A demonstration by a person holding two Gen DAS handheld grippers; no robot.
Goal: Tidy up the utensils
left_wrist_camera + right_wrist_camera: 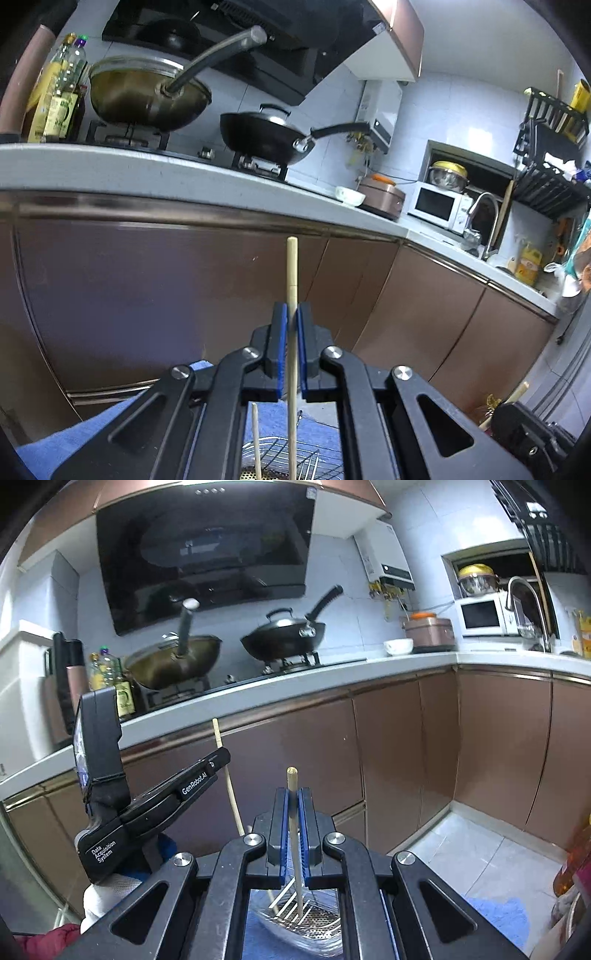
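Wooden and pale, a chopstick stands nearly upright between the blue pads of the left gripper, which is clenched on it partway along its length; its long axis runs vertically in the left wrist view, the blunt squared end pointing up in front of the brown cabinet doors and the lower part passing down behind the jaws toward a wire rack on a blue cloth. A second thin stick rises just left of it near the bottom edge, apart from the pads. The right gripper is likewise closed tight on its own chopstick, also held close to vertical, thick end up just above the fingertips and the narrow end reaching down over a clear basket with a perforated metal tray. In the right wrist view the left gripper shows from the side at left, gripped by a white-gloved hand, its chopstick leaning slightly with its top toward the white countertop. On the stove stand a bronze wok with a glass lid and a black wok with a black lid; a white bowl, a rice cooker and a white microwave sit further along.
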